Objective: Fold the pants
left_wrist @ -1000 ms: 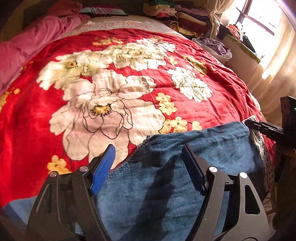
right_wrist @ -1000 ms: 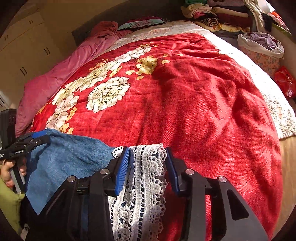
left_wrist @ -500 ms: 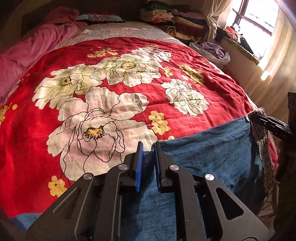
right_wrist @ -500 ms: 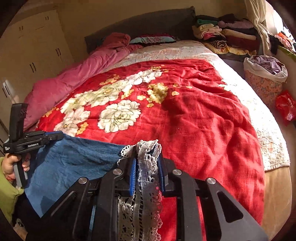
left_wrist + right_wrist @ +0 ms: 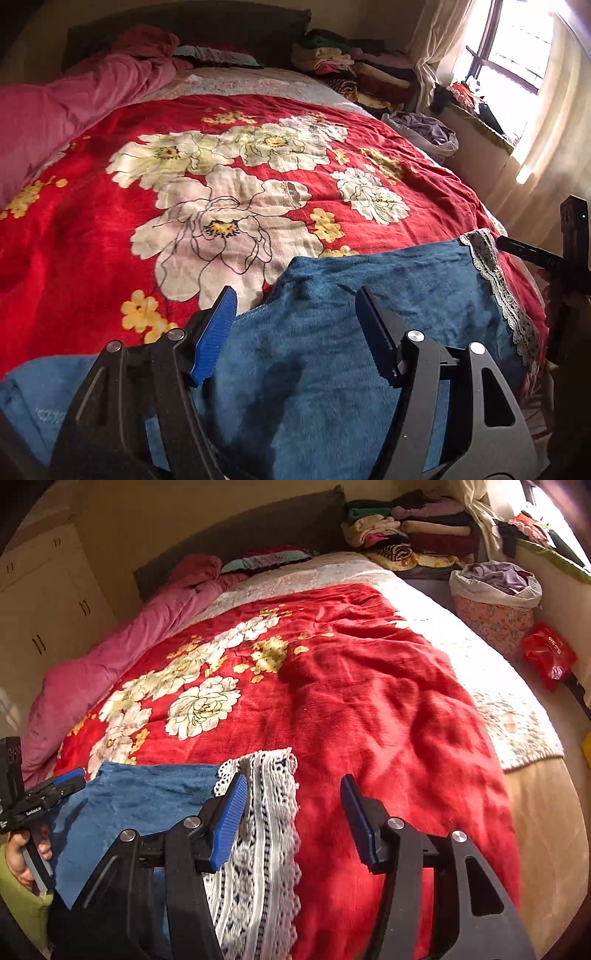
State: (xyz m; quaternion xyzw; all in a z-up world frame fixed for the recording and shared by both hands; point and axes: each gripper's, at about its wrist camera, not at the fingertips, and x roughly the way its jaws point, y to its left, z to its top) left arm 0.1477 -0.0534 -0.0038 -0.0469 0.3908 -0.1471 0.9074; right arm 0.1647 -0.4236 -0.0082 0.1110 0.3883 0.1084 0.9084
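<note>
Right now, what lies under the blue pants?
The blue pants with lace trim lie on the red floral blanket, which shows around them on three sides. Whatever the blanket itself covers beneath them is hidden.

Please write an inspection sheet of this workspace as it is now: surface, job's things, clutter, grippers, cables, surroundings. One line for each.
Surface: bed covered by a red floral blanket, wrinkled.
Job's things: blue pants with a white lace trim lie flat at the near edge of the blanket.
Clutter: pink quilt along the far left side of the bed.
Grippers: left gripper opening, pants below it, pads not pressing; right gripper opening over the lace trim, not gripping.
Cables: nothing seen.
Surroundings: stack of folded clothes by the headboard, floral laundry basket, red bag, window, cupboards.
</note>
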